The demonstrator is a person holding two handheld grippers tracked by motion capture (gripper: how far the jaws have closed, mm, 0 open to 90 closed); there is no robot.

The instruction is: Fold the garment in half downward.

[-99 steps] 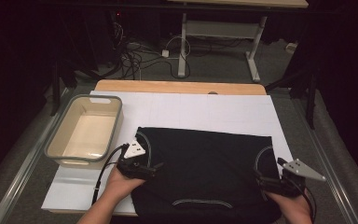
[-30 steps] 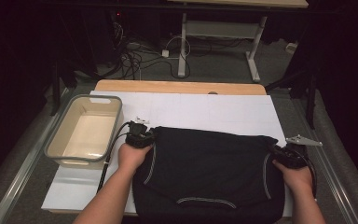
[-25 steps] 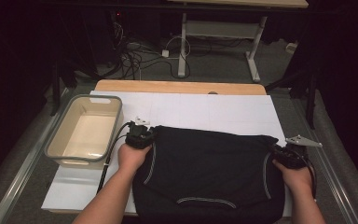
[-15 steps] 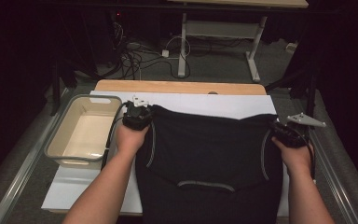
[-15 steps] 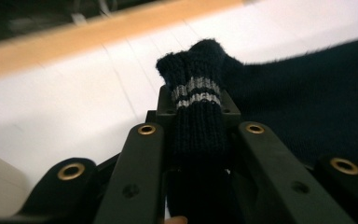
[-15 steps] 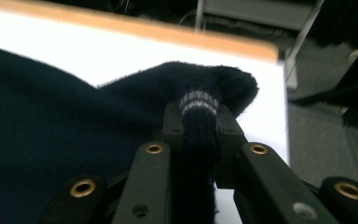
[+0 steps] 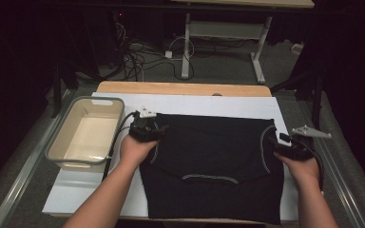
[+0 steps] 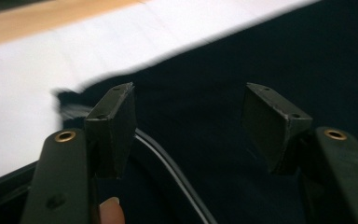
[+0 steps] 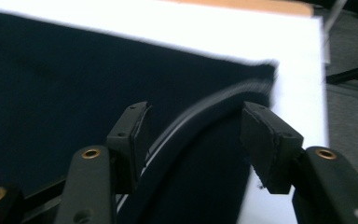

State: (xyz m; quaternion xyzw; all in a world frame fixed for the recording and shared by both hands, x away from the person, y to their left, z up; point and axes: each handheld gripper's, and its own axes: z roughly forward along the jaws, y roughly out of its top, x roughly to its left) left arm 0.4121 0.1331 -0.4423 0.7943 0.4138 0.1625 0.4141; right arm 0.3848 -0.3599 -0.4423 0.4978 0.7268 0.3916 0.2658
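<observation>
Flat on one white board lies one soft black garment with pale stitched seams, two grippers, left and right, jaws just opened, gripping nothing, beside one rectangular beige plastic bin.

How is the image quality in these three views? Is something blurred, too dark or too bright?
High view: the white board is well lit, the surroundings nearly black, and the black garment shows little detail. Left gripper view: the jaws are sharp, but the garment's edge is smeared by motion. Right gripper view: the garment's corner is blurred and the board looks overexposed.
</observation>
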